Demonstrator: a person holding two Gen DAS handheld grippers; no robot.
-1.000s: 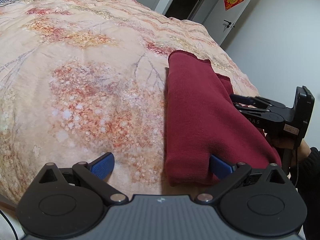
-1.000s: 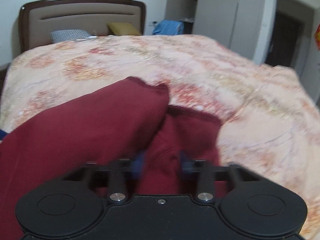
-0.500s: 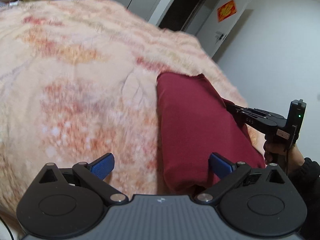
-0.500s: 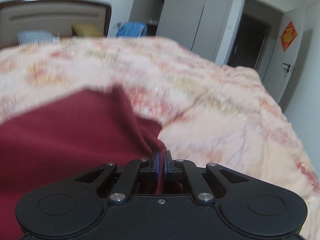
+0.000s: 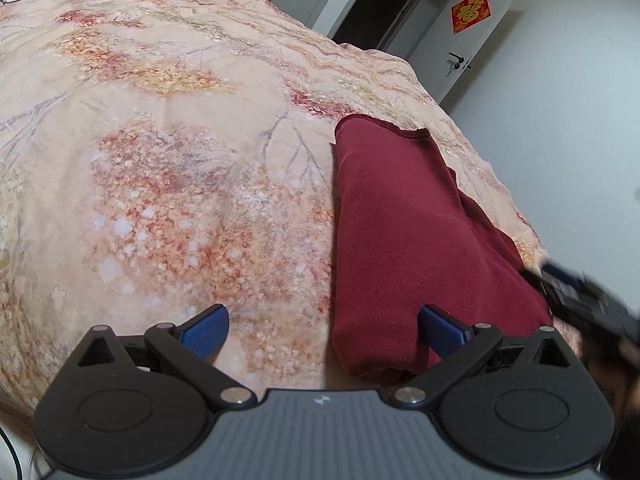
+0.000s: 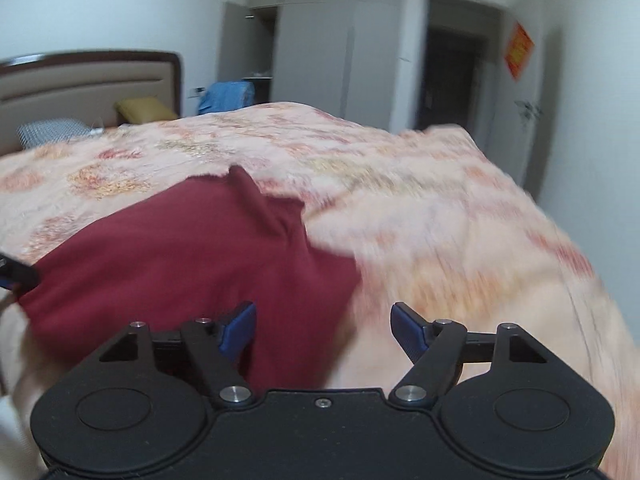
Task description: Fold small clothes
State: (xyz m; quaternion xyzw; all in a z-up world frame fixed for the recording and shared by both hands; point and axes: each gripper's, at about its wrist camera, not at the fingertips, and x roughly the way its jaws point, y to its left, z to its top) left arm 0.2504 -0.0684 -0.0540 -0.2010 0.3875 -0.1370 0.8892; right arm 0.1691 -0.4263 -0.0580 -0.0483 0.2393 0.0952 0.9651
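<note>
Your right gripper point(image 6: 323, 330) fingers have just spread, releasing the red garment point(image 6: 192, 256); left gripper point(image 5: 323, 328) fingers spread too. Regrasp the loose edge ahead of your right fingers.

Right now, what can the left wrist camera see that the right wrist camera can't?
Only the left wrist view shows the left gripper with its jaws wide apart, nothing pressed between them, and the door handle sharply. Only the right wrist view shows the headboard, the yellow pillow and the right gripper, whose jaws have just been opening and grip nothing. Both show the dark red garment folded on the flowery bedspread, plus the red door decoration.
</note>
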